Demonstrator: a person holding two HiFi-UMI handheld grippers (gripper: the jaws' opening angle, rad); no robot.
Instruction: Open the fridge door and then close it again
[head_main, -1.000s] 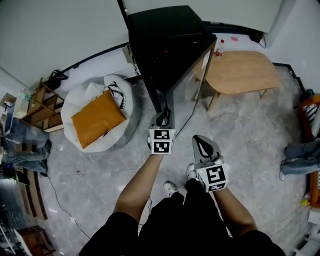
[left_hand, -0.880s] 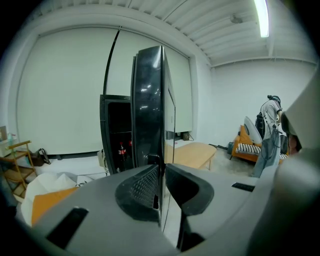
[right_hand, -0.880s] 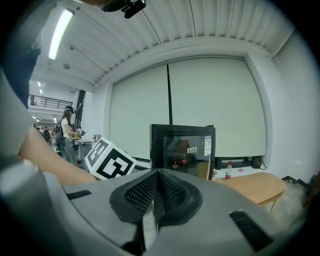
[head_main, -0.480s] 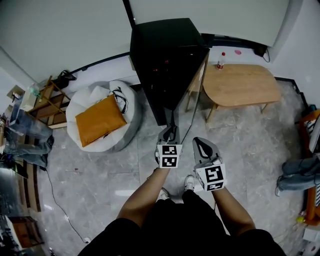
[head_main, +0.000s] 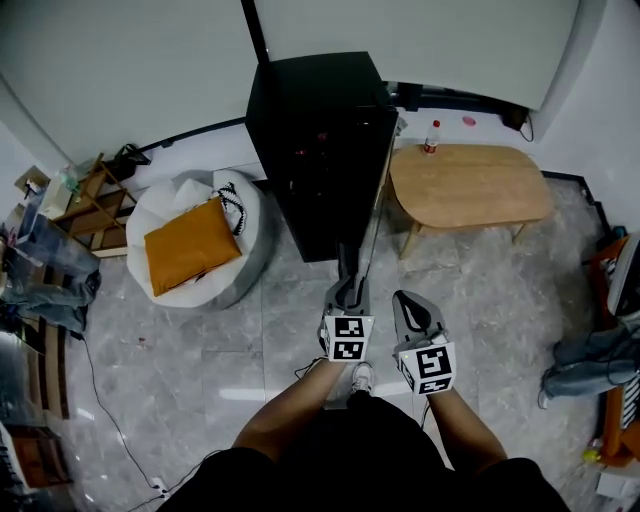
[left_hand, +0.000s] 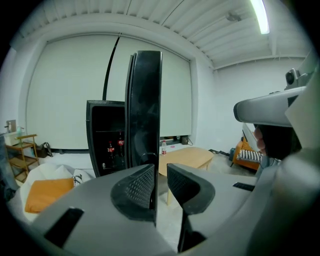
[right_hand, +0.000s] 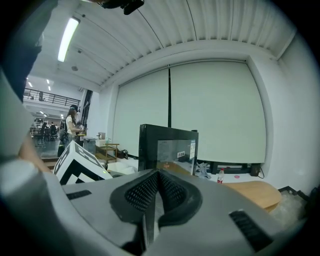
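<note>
The black fridge (head_main: 315, 140) stands against the back wall with its door (head_main: 375, 200) swung wide, seen edge-on. My left gripper (head_main: 347, 282) is at the door's free edge. In the left gripper view the door's edge (left_hand: 145, 100) runs down between the jaws of the left gripper (left_hand: 160, 172); the jaws are opening, and a gap shows beside the right pad. Red-labelled bottles (left_hand: 115, 146) stand inside the fridge. My right gripper (head_main: 408, 302) hangs beside the left one, shut with nothing in it; its pads (right_hand: 150, 192) meet in the right gripper view.
A wooden table (head_main: 470, 185) with a small bottle (head_main: 431, 137) stands right of the fridge, close behind the open door. A white beanbag with an orange cushion (head_main: 190, 245) lies to the left, a wooden shelf (head_main: 85, 190) beyond it. A cable runs over the grey floor.
The door has swung further out from the fridge. Both grippers have drawn back toward the person, the left one staying at the door's edge.
</note>
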